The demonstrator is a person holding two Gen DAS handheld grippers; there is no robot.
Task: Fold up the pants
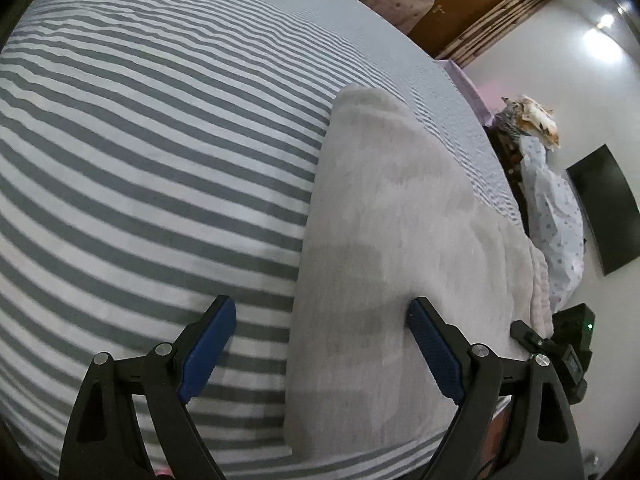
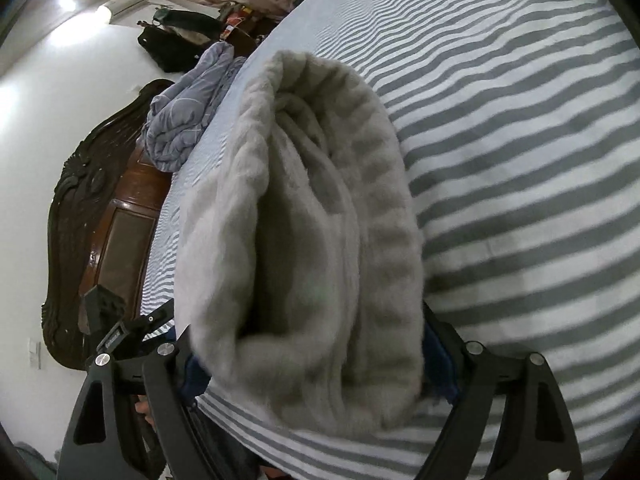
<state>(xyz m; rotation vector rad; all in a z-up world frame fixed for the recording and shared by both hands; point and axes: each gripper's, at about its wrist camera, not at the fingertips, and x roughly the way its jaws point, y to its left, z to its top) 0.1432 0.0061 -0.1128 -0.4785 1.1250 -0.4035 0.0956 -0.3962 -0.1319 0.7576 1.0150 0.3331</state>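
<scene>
You are working in the middle of the fold: the grey pants (image 1: pixel 384 240) are lying folded lengthwise on the striped bed (image 1: pixel 140 160), right of centre in the left view. Your left gripper (image 1: pixel 322 344) is hovering open and empty over their near edge, while your right gripper (image 2: pixel 316 360) is surrounding the bunched ribbed end, and I cannot tell whether it is clamping. Next, you probably need a firm hold on that end to carry it over the other.

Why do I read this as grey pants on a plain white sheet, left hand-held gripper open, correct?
Nearly. The sheet is striped grey and white, not plain white, as the left wrist view shows. The grey pants lie on it, and the left hand-held gripper is open.
</scene>
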